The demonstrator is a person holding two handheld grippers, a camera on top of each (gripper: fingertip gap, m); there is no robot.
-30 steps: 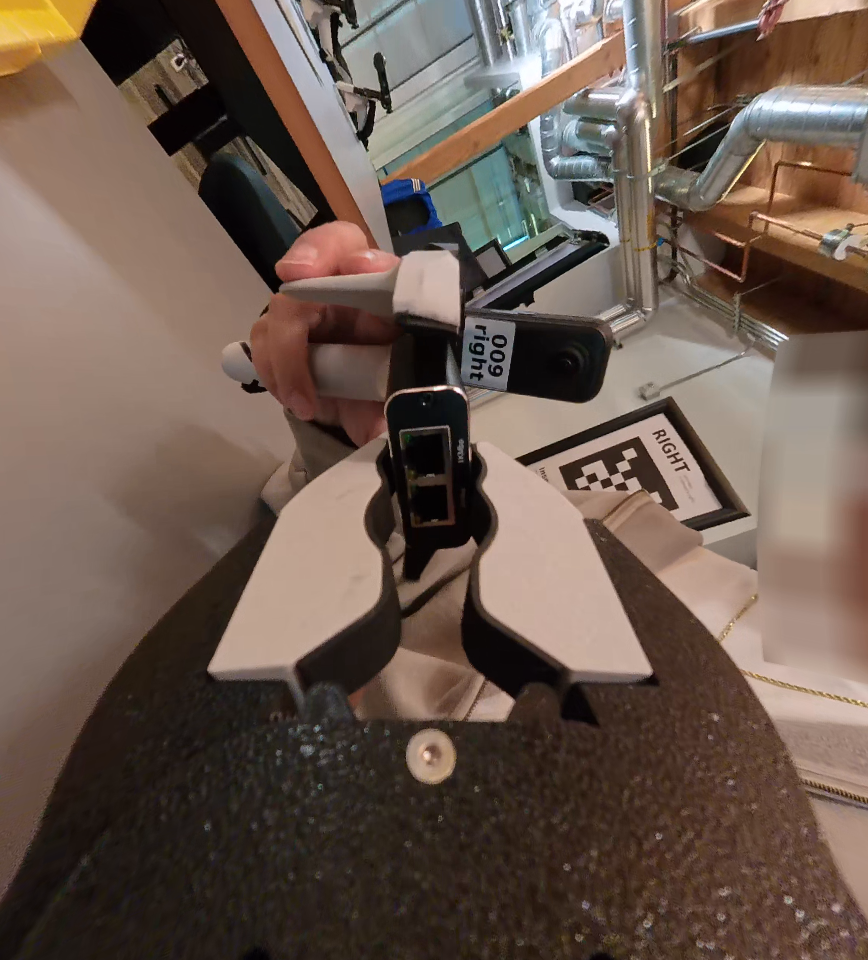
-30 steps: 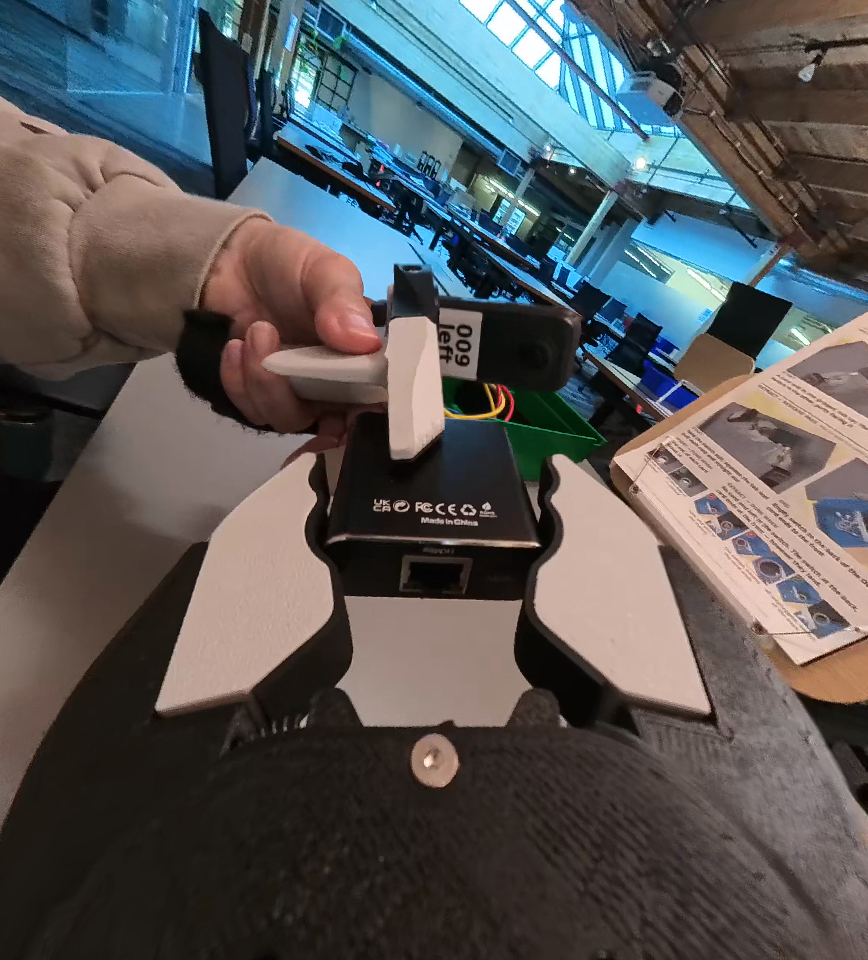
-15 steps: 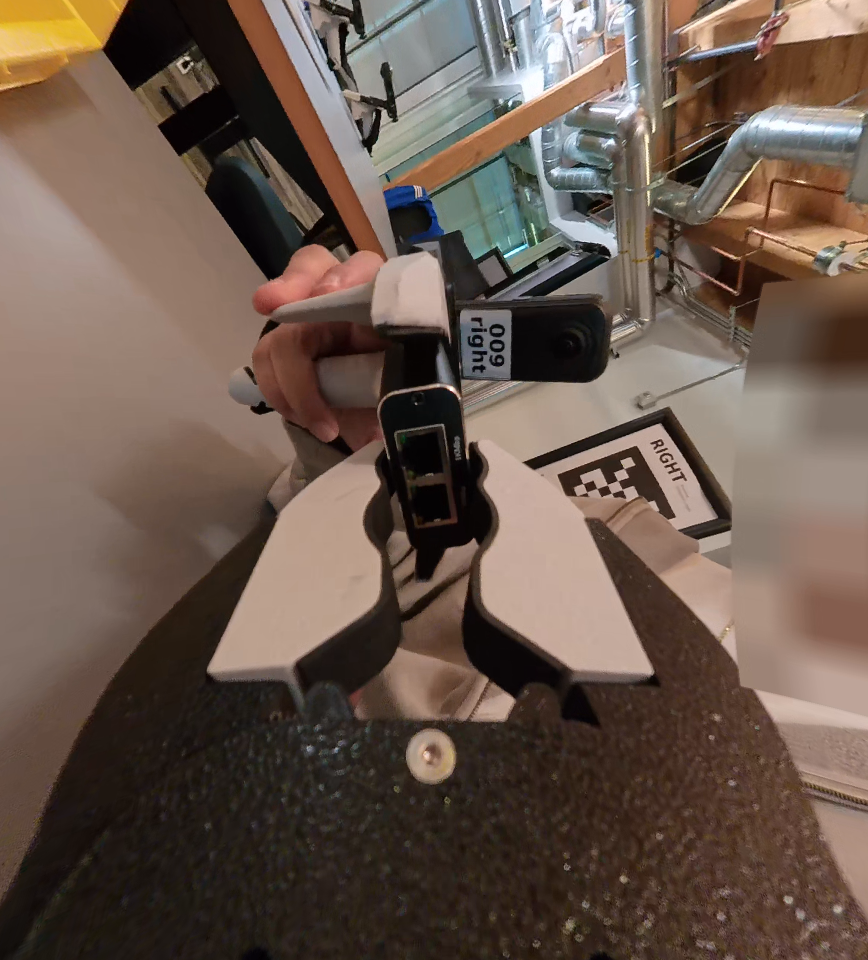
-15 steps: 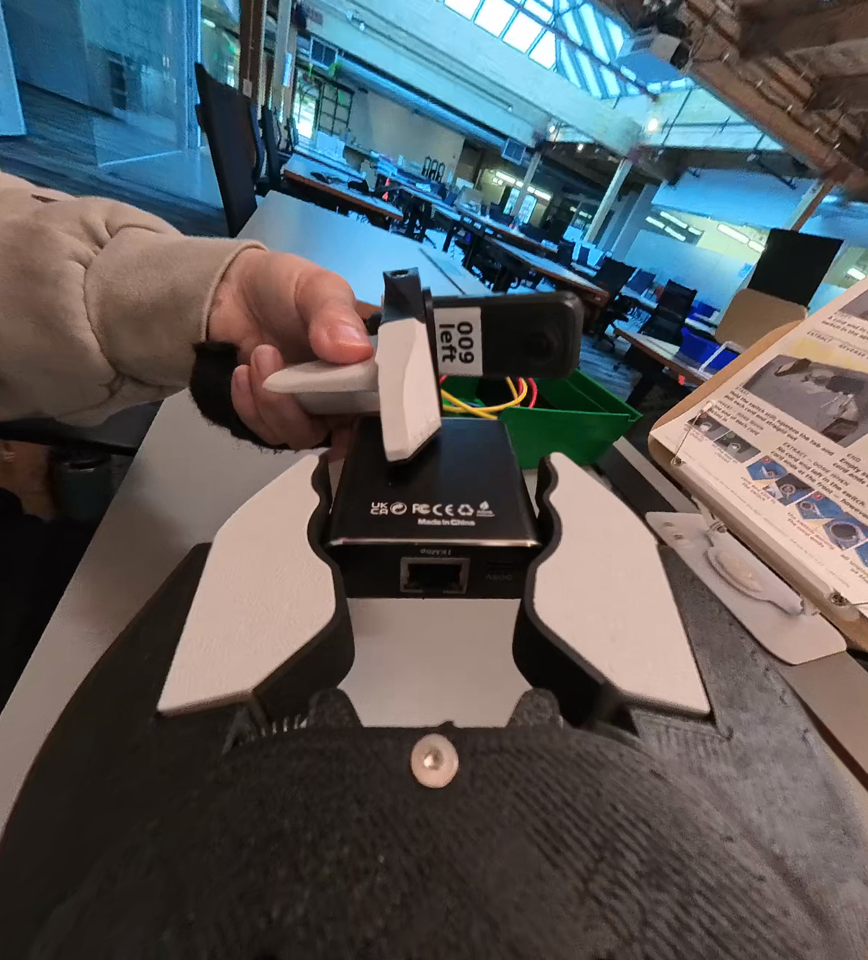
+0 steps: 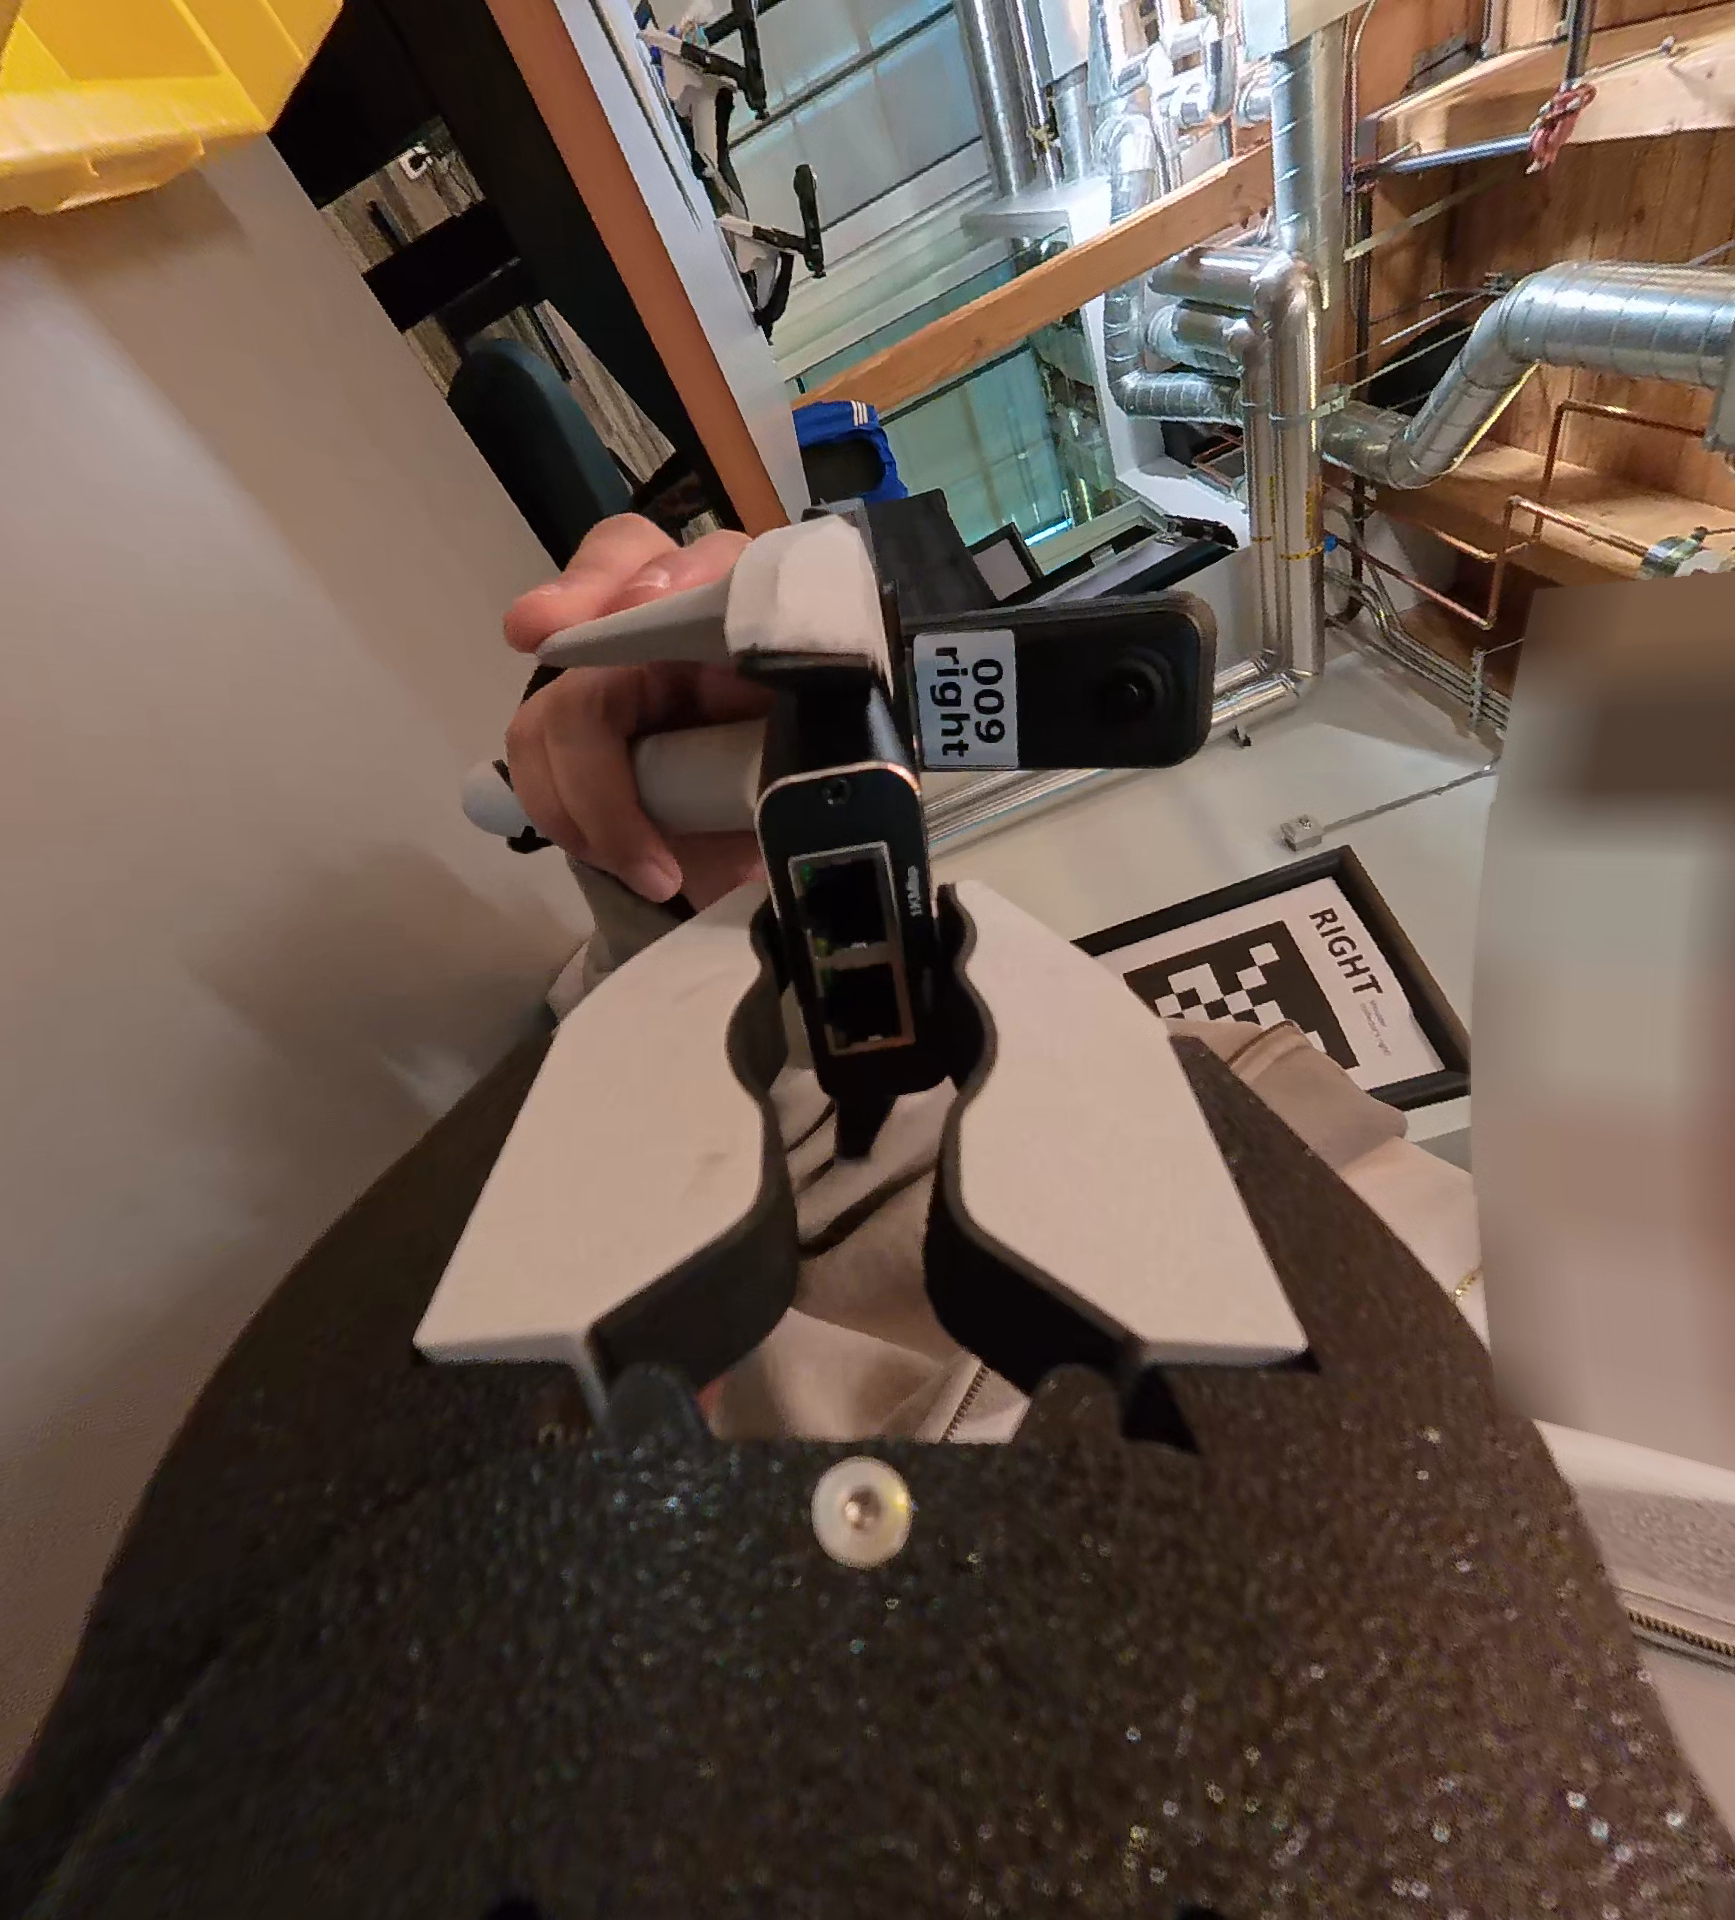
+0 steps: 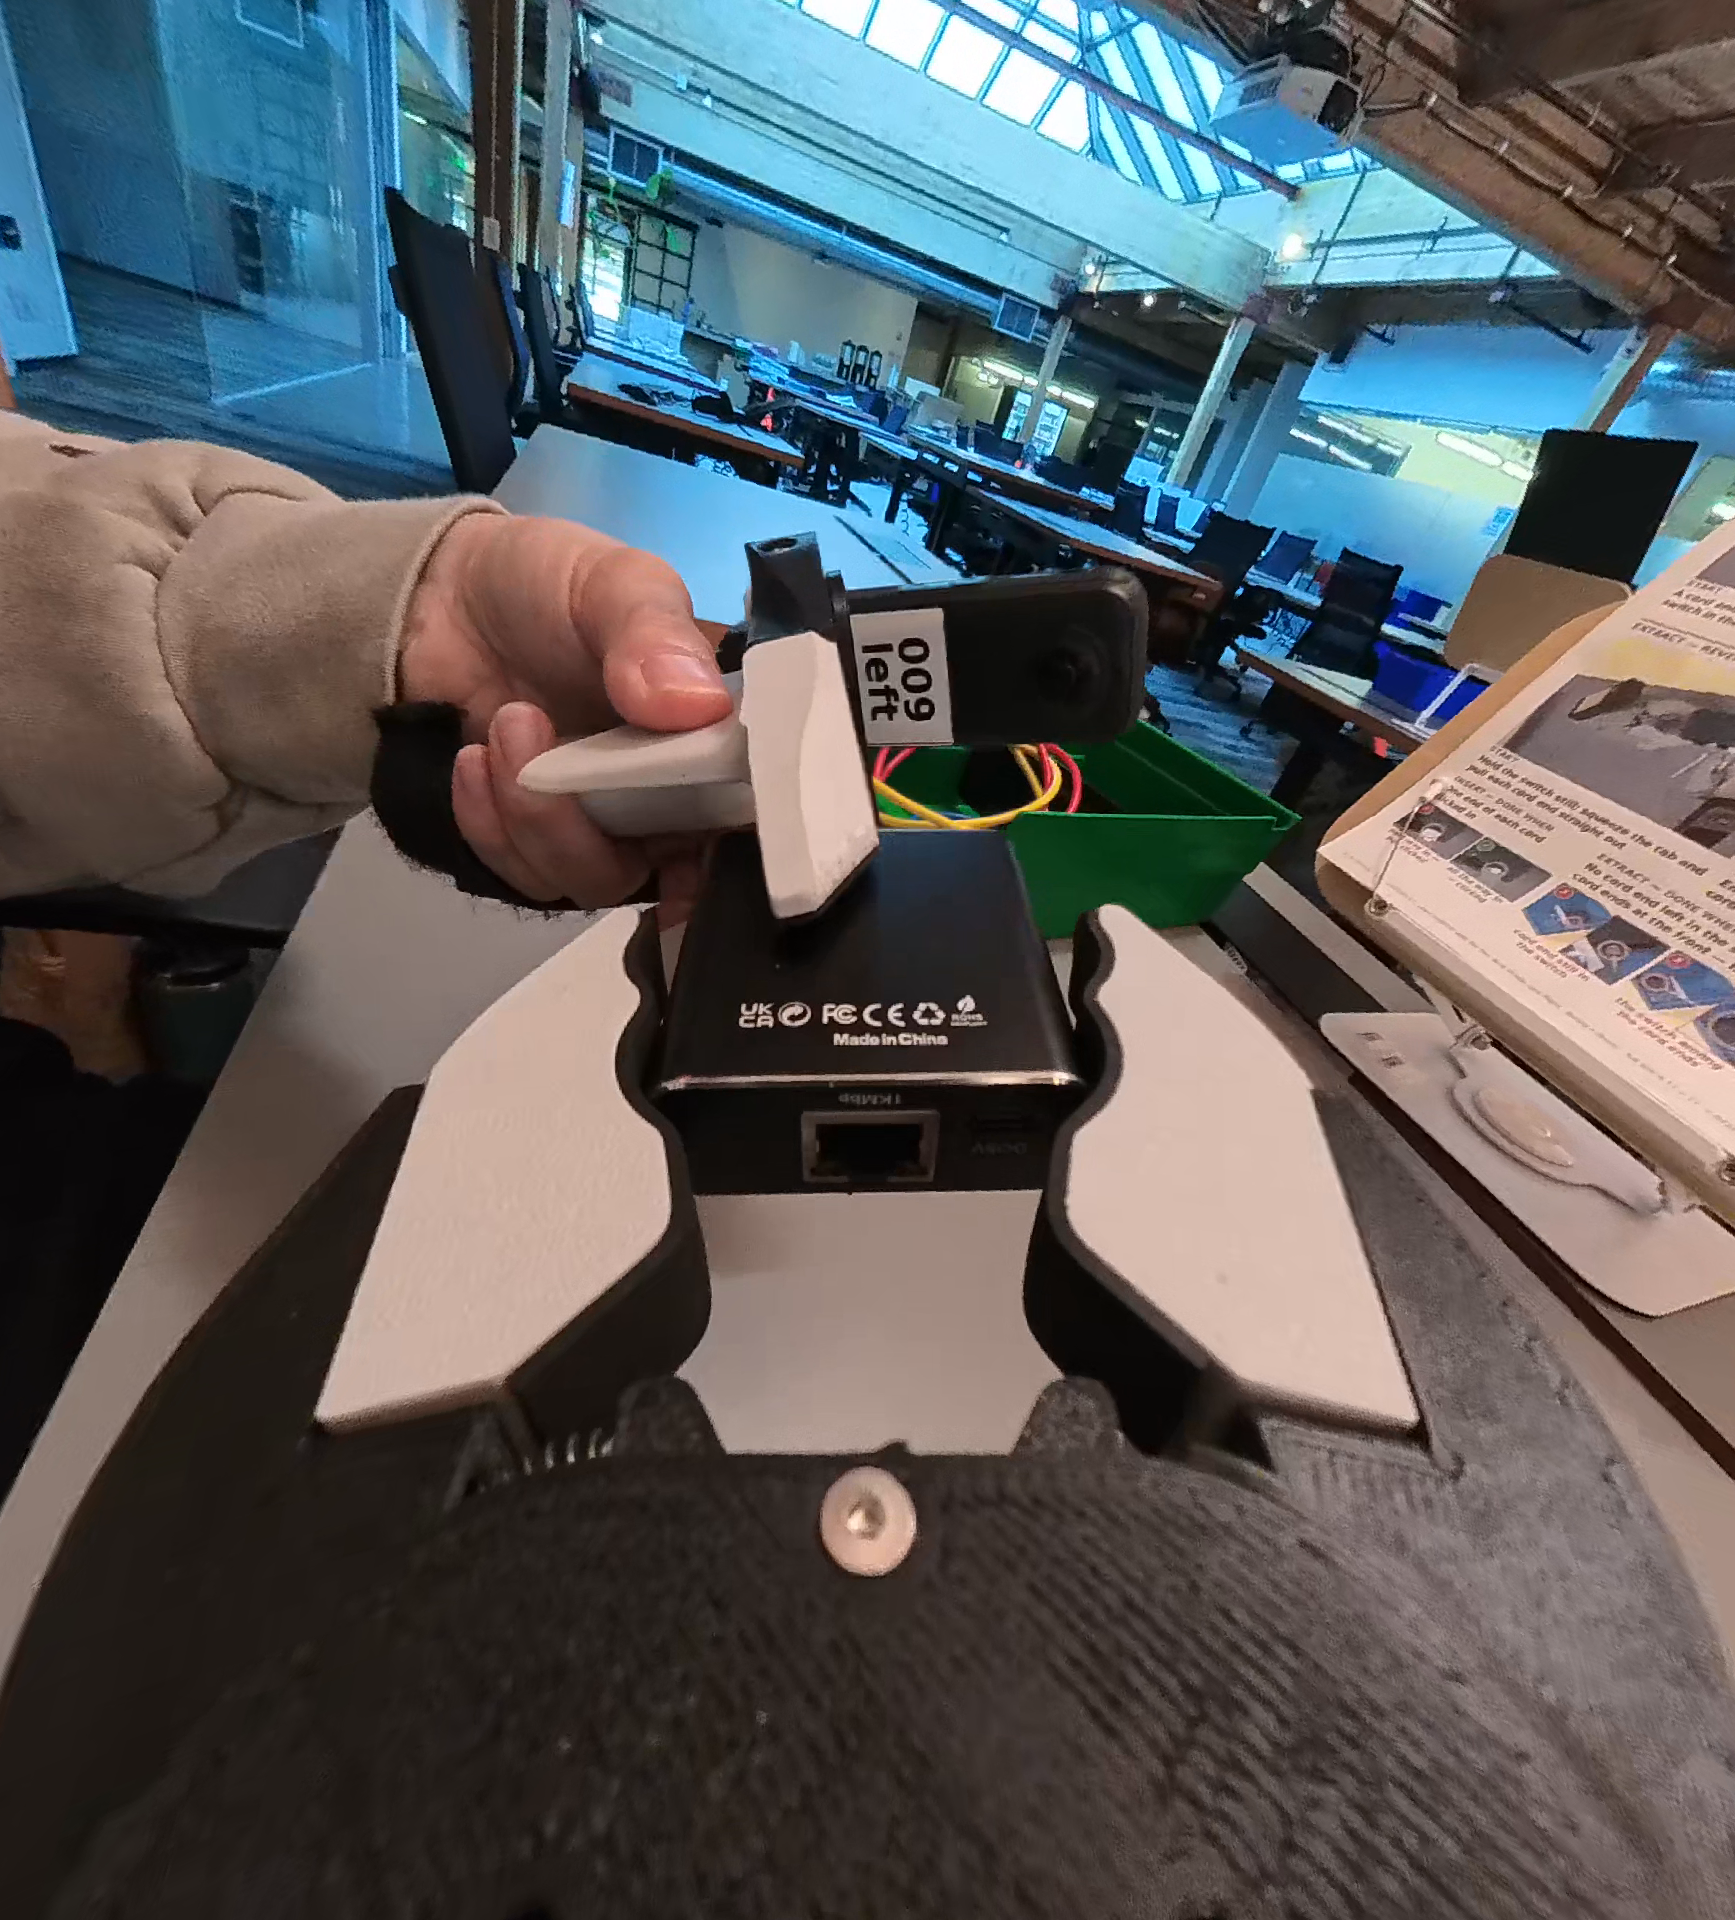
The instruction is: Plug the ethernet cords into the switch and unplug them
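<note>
Since the earlier frames the view has tilted slightly, grips unchanged. Both grippers pinch the black switch (image 6: 868, 1023) above the table (image 6: 239, 1143): the right gripper (image 6: 868, 1049) across its width, the left gripper (image 5: 858, 982) apparently across its thin faces.

Beige sleeve (image 6: 115, 665), white-fingered black claw (image 6: 868, 1049)

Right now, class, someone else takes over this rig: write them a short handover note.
Left gripper: shut on the switch, at its end with two ports.
Right gripper: shut on the switch's opposite, one-port end.
The switch hangs between both, off the table.
Cords: coloured loops lie in the green bin behind.
Done: nothing plugged in; all visible ports are empty.
Left: free one gripper, fetch cords, plug them in, unplug them.
</note>
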